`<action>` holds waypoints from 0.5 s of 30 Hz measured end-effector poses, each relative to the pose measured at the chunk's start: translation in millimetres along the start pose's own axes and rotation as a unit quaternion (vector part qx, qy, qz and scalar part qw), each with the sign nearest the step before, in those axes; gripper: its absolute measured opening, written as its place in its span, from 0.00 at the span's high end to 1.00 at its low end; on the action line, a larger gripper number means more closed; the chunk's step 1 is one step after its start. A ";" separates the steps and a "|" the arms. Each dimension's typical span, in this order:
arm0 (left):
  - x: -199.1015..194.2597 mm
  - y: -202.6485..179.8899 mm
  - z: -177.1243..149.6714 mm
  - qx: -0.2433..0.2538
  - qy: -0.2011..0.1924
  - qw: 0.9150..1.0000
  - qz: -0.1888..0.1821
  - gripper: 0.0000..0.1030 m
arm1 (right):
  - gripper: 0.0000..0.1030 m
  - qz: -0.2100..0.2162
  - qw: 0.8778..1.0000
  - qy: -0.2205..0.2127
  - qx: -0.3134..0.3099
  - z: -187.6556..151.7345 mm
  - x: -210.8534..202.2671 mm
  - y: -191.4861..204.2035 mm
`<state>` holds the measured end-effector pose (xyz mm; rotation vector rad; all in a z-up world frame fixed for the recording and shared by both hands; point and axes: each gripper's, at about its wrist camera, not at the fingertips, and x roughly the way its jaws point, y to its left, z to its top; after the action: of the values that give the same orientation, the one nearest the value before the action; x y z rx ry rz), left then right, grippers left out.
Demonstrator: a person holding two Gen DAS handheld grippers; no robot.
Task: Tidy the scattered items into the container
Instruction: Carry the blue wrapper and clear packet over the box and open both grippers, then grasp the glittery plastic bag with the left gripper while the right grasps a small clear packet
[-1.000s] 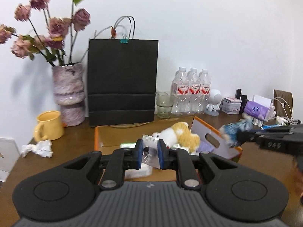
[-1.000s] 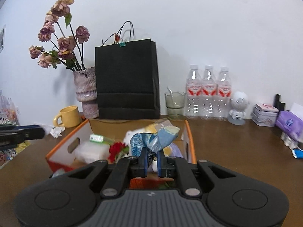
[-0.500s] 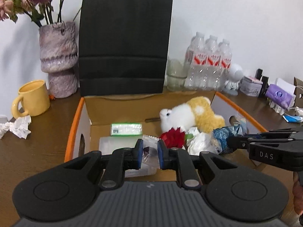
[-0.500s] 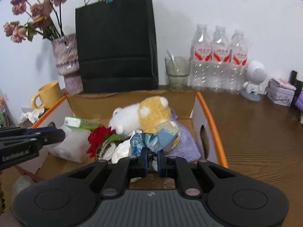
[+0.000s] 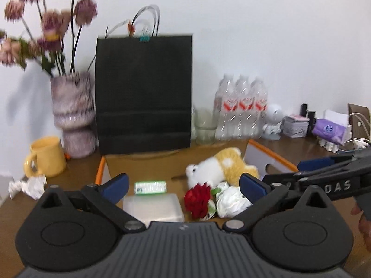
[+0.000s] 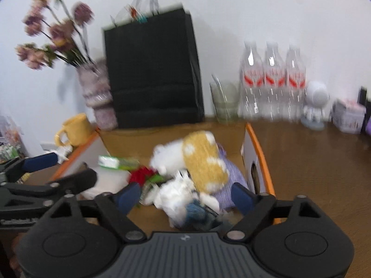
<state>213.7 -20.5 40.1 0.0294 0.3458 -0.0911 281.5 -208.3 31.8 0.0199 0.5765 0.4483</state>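
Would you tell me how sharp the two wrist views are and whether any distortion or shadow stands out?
Left wrist view: the flowers and water bottles are smeared by motion, the black bag only slightly soft, and dark corners show the fisheye edge. Right wrist view: blur is heavier, smearing the plush toy and bottles, and the vase casts a soft shadow on the wall.

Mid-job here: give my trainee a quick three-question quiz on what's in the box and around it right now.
1. True or false: the red flower lies inside the cardboard box.
2. Which stands directly behind the box? A) yellow mug B) black paper bag C) tissue pack
3. Fill in: the crumpled white paper lies on the table in front of the yellow ____.

Key: 1 true; 2 B; 3 mug.
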 end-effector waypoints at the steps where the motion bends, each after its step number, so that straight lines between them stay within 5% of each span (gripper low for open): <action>1: -5.6 -1.2 0.2 0.003 -0.007 1.000 0.001 0.00 | 0.15 0.000 1.000 -0.012 -0.008 -0.1 -9.5 1.4; 7: -43.3 8.5 -12.3 -0.007 -0.034 0.999 0.027 0.00 | 0.02 -0.007 0.998 -0.051 -0.027 -15.2 -56.8 -7.7; 15: -58.9 25.9 -44.1 -0.028 0.068 0.997 -0.005 0.00 | 0.03 -0.042 0.998 0.019 -0.043 -65.1 -67.4 -29.6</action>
<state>146.1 12.2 19.0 -0.0220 0.4843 -0.0902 208.7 -269.9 8.0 -0.0948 0.5932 0.3929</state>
